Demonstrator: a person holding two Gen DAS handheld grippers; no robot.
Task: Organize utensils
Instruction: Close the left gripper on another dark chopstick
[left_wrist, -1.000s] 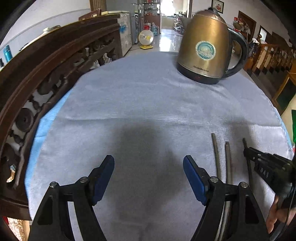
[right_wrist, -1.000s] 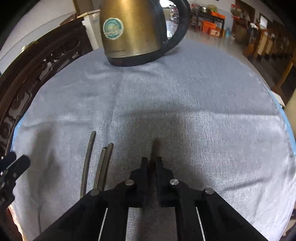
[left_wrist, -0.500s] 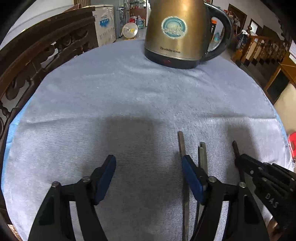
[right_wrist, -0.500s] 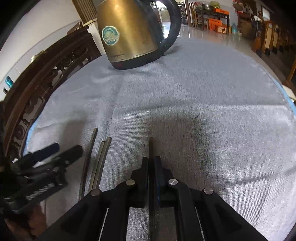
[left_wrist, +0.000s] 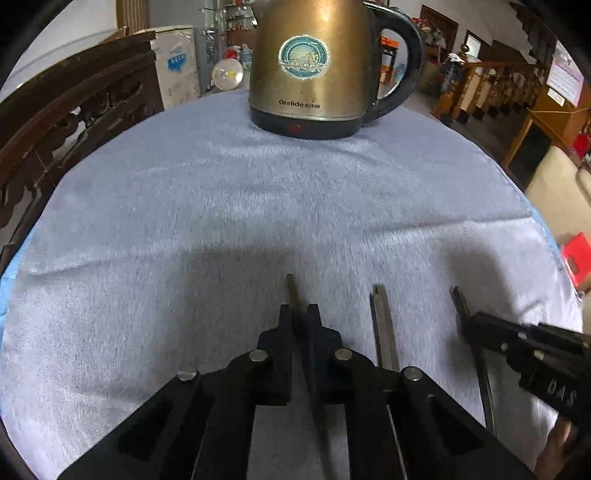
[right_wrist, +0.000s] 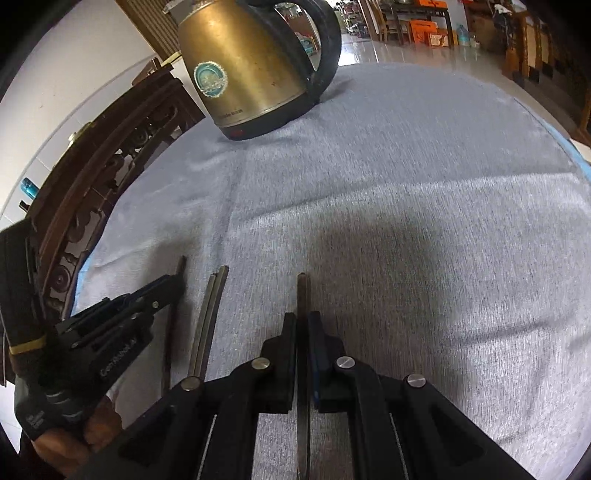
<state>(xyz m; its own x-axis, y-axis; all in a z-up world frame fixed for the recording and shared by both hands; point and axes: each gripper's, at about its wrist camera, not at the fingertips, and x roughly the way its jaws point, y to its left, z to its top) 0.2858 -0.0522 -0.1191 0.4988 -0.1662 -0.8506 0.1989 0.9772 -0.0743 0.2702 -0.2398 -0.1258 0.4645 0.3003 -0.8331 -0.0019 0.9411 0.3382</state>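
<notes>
Left gripper: the left gripper (left_wrist: 298, 308) is closed all the way onto the outer left stick (left_wrist: 290, 288). Its jaws have just been closing, and the stick now sits pinched between them, its far end poking out just past the tips.
Right gripper: the right gripper (right_wrist: 303, 317) is likewise clamped tight on the outer right stick (right_wrist: 302, 291), which runs back between the jaws and forward beyond them.
Between the tools: the middle pair (left_wrist: 382, 325) of sticks lies touching side by side on the cloth (left_wrist: 258, 192), just right of the left gripper and just left of the right one. Neither tool holds it.
Utensils: there are four thin dark sticks, chopsticks by the look of them, all roughly parallel and pointing away from the tools.
Lifted or not: I cannot tell whether either gripped stick has left the cloth.
Done so far: both outer sticks look secured, one per tool, and two already sit paired.
Left to do: by my judgement, the two outer sticks need bringing together or in beside the middle pair, then releasing. No holder for them is in view.
Ahead of the tools: open cloth.
Far ahead: a brass-coloured kettle (left_wrist: 310, 66) stands at the far edge, well apart from the sticks, and a carved chair (left_wrist: 74, 110) is off to the left.
</notes>
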